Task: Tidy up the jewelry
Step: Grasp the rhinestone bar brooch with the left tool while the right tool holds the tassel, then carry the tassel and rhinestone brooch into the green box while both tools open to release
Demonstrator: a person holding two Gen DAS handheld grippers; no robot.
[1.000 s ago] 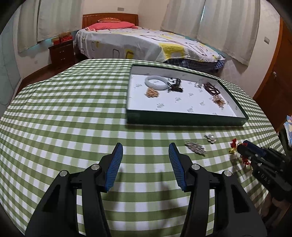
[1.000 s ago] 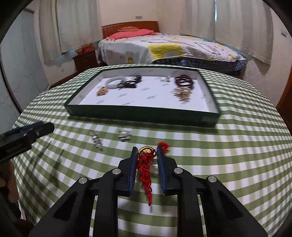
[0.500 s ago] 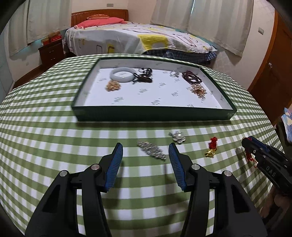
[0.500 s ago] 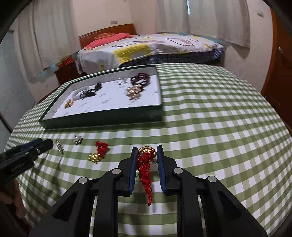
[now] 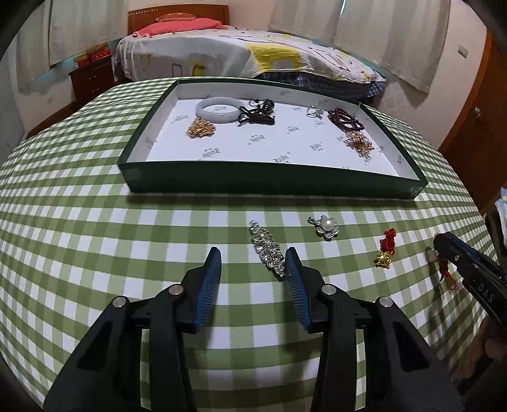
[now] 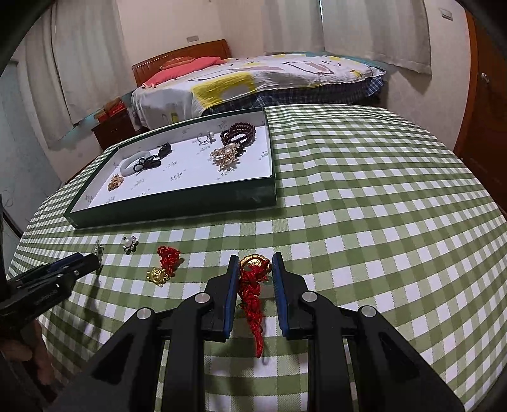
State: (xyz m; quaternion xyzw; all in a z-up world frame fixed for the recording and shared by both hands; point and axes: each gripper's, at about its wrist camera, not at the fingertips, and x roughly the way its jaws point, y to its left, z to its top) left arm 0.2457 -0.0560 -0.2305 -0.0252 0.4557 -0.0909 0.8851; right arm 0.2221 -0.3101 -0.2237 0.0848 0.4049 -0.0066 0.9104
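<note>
Left wrist view: the left gripper (image 5: 253, 263) has its jaws closing, pads not yet pressing, with the rhinestone hair clip (image 5: 267, 248) lying on the checked tablecloth (image 5: 95, 241) just inside the right finger. Right wrist view: the right gripper (image 6: 253, 267) is clenched on a red knotted charm (image 6: 252, 291) with a gold piece on top. Both sit nearer than the green tray (image 5: 272, 182); a pearl flower brooch (image 5: 327, 225) and a second red charm (image 5: 387, 248) lie between them.

You're in a home bedroom: made bed (image 5: 240, 57) with wooden headboard (image 5: 177, 11), pink pillow (image 5: 180, 24), nightstand (image 5: 90, 77), curtains (image 5: 383, 35), gingham-covered table (image 5: 95, 228) up front.
</note>
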